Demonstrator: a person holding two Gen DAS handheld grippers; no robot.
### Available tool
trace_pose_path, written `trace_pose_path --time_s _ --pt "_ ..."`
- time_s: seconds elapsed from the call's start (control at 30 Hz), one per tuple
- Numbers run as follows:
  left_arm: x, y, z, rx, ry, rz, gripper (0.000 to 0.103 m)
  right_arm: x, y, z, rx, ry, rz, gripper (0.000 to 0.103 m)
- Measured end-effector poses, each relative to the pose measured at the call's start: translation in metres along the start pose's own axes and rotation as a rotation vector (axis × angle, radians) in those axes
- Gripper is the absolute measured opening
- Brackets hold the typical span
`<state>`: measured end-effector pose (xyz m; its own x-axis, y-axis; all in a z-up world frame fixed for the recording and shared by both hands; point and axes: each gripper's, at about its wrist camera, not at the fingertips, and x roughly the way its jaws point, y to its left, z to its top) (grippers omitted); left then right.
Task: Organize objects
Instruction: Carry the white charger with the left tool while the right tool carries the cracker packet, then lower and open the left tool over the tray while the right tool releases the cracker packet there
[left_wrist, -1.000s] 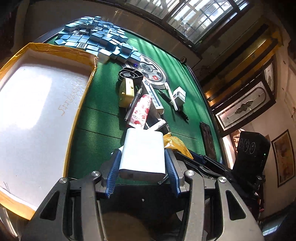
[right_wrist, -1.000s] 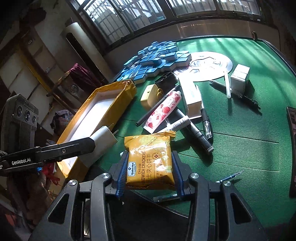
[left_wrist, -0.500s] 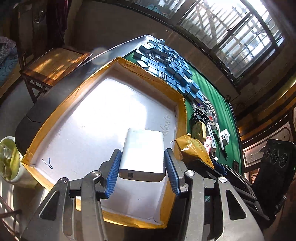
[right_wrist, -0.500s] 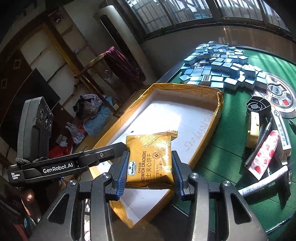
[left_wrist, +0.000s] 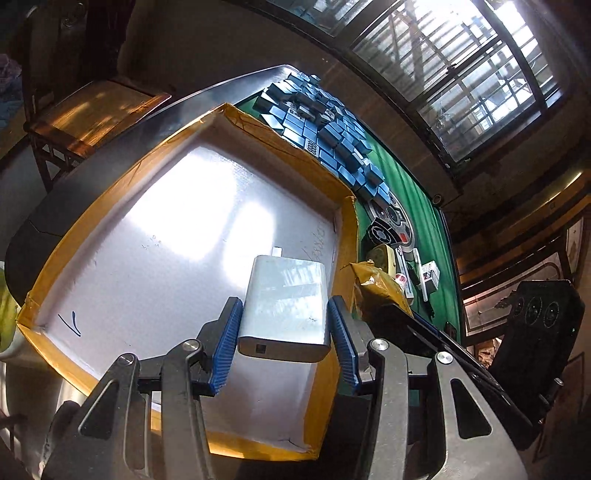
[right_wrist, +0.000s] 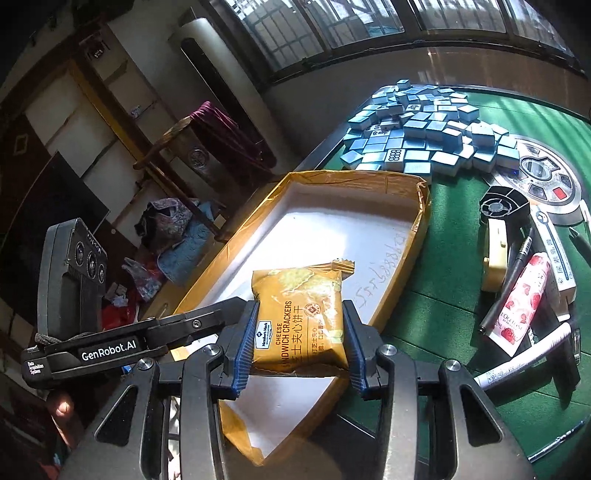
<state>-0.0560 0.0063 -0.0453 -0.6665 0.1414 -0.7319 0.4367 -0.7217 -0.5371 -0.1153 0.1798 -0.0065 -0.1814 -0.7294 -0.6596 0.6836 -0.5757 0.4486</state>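
Observation:
My left gripper (left_wrist: 283, 341) is shut on a white power bank (left_wrist: 286, 302) and holds it above the white floor of a shallow yellow-edged box (left_wrist: 110, 206). My right gripper (right_wrist: 298, 341) is shut on a yellow cheese cracker packet (right_wrist: 301, 314) and holds it over the near end of the same box (right_wrist: 421, 221). The packet also shows in the left wrist view (left_wrist: 380, 284) at the box's right rim. The left gripper's body (right_wrist: 110, 343) shows at the left of the right wrist view.
A pile of blue mahjong tiles (right_wrist: 424, 129) lies beyond the box on the green table (right_wrist: 461, 376). To the right lie a black fan part (right_wrist: 502, 206), a yellow case (right_wrist: 495, 258), pens, a strawberry tube (right_wrist: 521, 306) and a round dial (right_wrist: 546, 173).
Both grippers swung left from the cluttered green felt to over the box, each still holding its object. In the last half second they shifted only slightly.

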Motion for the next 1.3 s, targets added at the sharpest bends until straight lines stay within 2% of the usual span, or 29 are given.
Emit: trace_pose_path --time_s 0.1,0.17,0.23,0.5,0.87,1.03,1.13,1.3 --pt "-0.008 0.008 0.004 -0.013 -0.026 0.027 0.046 -0.004 0.004 0.006 0.007 -0.034 0.010 0.039" --pt "-0.009 0.013 0.006 -0.018 -0.031 0.044 0.046 0.001 0.006 0.010 0.007 -0.026 0.025 0.039" --pt "-0.008 0.018 0.008 -0.027 -0.034 0.061 0.046 0.011 0.012 0.011 -0.014 -0.001 0.004 0.039" --pt "0.010 0.031 0.007 -0.024 0.016 0.147 0.046 0.045 0.016 0.000 -0.024 0.069 -0.008 0.039" --pt "0.022 0.032 0.000 0.030 0.056 0.236 0.046 0.054 0.005 -0.004 0.004 0.094 -0.018 0.039" --pt "0.018 0.030 -0.004 0.052 0.060 0.270 0.046 0.060 0.001 -0.014 -0.007 0.133 -0.019 0.039" --pt "0.017 0.031 -0.006 0.054 0.061 0.277 0.046 0.067 0.003 -0.020 -0.029 0.162 -0.028 0.039" --pt "0.017 0.028 -0.007 0.080 0.067 0.293 0.046 0.072 0.018 -0.027 -0.151 0.195 -0.090 0.039"
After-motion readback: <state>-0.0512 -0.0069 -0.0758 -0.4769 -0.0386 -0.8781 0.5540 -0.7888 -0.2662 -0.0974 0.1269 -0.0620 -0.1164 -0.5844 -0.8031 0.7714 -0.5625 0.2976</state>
